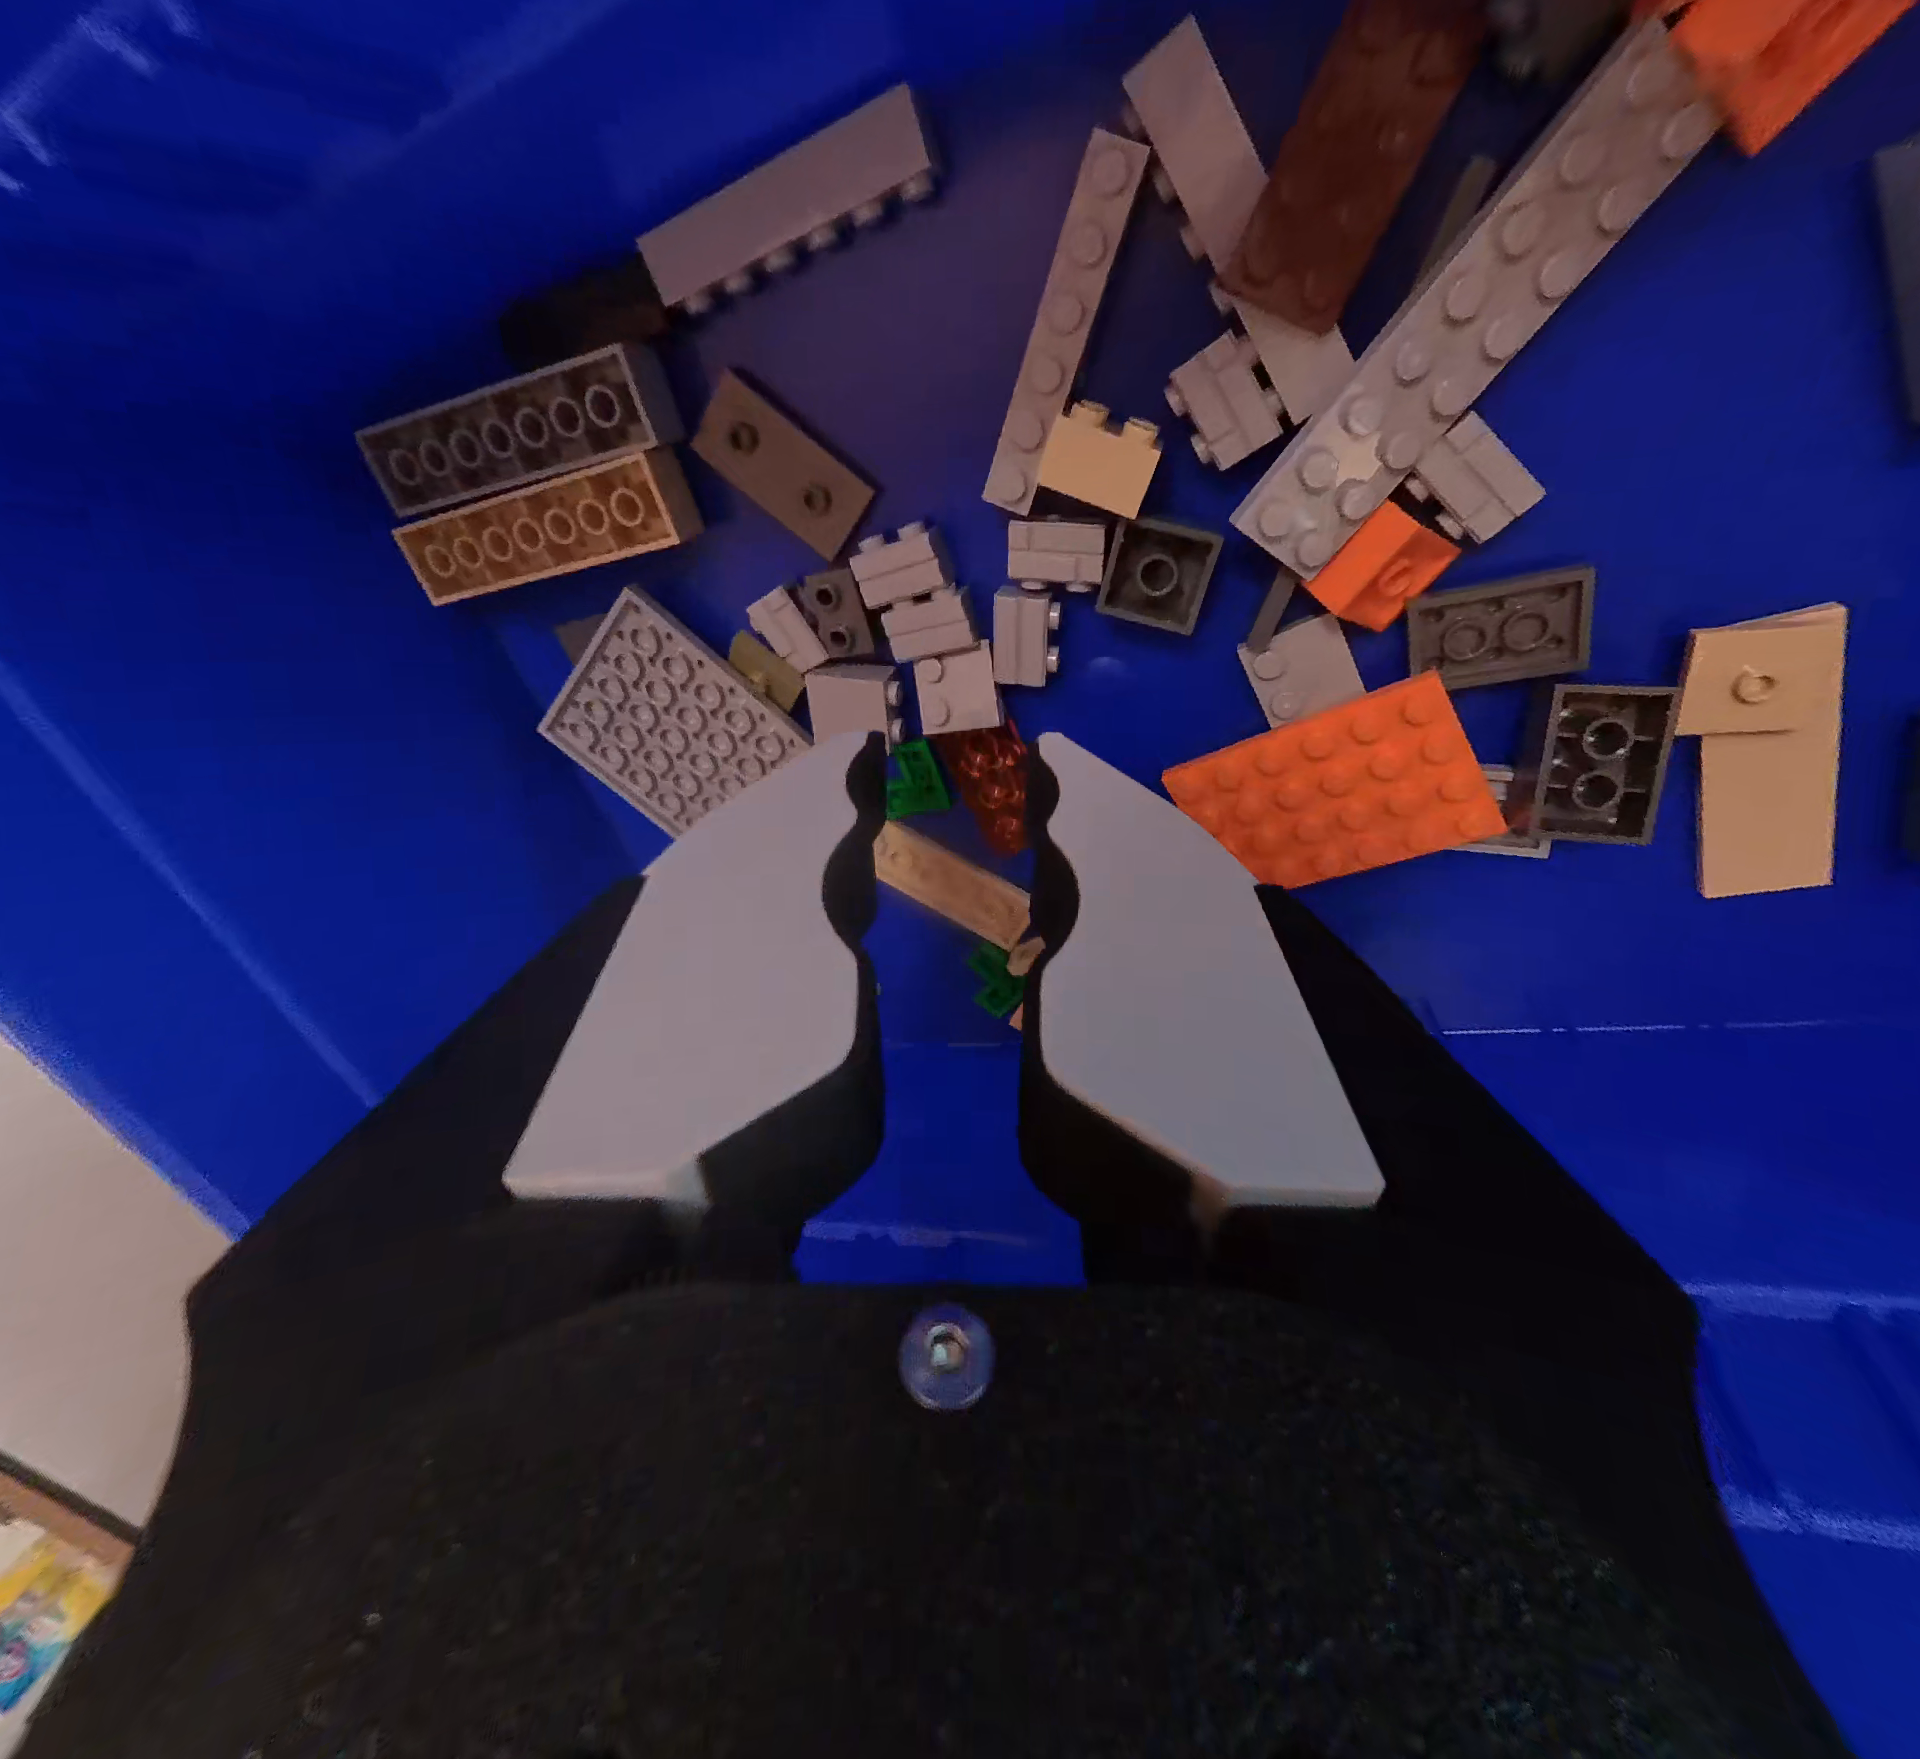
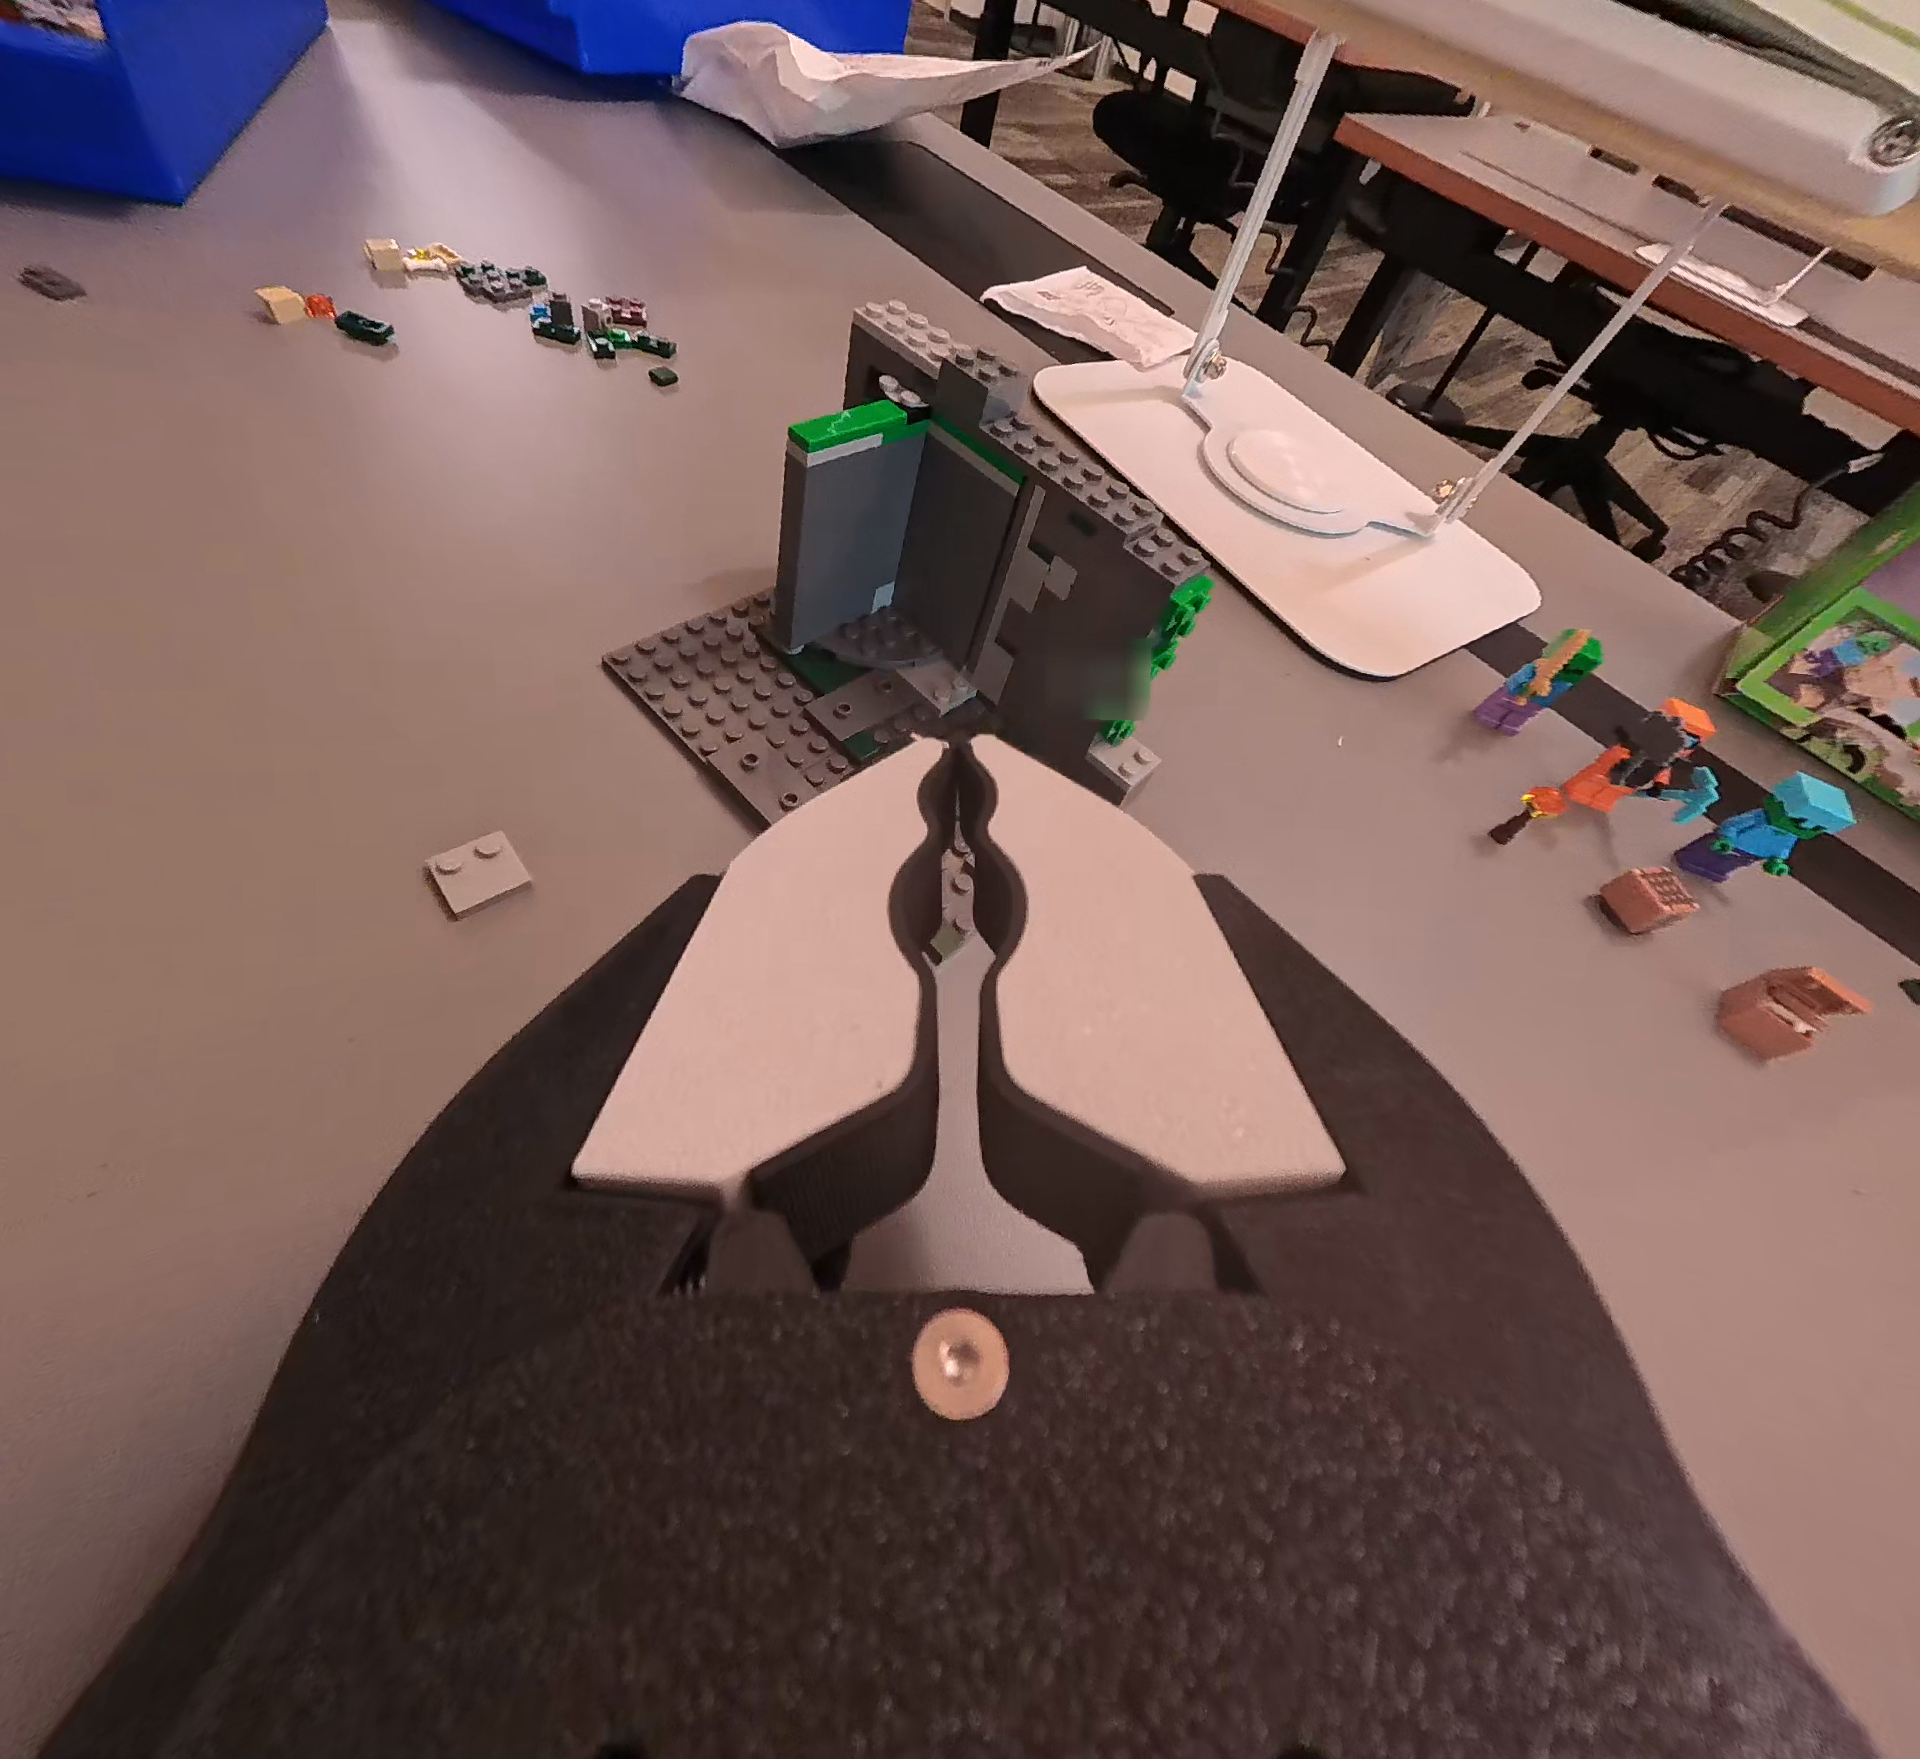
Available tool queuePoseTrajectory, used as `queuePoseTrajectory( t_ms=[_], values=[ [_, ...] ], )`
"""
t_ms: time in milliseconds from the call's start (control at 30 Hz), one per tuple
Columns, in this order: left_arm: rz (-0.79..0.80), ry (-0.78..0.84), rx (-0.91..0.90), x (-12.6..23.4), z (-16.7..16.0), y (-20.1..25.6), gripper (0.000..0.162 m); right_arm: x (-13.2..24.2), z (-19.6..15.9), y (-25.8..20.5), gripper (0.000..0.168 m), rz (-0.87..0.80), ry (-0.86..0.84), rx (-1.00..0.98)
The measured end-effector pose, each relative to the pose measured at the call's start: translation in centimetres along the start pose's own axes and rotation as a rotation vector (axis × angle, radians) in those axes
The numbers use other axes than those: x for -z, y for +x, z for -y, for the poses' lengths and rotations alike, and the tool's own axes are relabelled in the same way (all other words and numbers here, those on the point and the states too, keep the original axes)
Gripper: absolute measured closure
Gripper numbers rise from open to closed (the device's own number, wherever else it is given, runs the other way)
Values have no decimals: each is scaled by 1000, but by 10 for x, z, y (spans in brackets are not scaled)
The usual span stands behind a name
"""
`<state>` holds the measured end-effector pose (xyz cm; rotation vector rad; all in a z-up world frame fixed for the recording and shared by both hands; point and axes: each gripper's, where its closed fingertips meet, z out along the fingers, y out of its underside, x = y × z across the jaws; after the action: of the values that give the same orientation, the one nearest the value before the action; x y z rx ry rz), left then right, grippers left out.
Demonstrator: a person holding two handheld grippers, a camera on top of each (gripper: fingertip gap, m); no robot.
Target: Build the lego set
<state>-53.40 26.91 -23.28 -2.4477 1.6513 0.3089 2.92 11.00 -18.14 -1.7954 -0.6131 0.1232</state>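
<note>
A: Grey worktop (image 2: 312, 566), half-built lego set (image 2: 935, 566) at centre. Right gripper (image 2: 958, 753)?
B: Nearly closed, maybe pinching a small piece; can't tell.
A: Left gripper (image 1: 956, 753)?
B: Parted, empty, over blue bin (image 1: 416, 151). Pick one brick, approach square.

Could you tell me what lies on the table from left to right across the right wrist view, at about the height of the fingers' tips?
Loose grey plate → right gripper at the front edge of the partly built lego set → orange figure → blue-headed figure.
</note>
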Motion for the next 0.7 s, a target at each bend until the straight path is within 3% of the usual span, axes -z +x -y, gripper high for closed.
queuePoseTrajectory(
  t_ms=[467, 700],
  values=[
    [90, -10, -67, -11, 1, -5, 147, -2, -3, -1, 168, 11, -12, -3],
    [206, 83, -53, 32, 17, -11, 146, 0, 0, -2, 168, 19, 1, 3]
  ],
)
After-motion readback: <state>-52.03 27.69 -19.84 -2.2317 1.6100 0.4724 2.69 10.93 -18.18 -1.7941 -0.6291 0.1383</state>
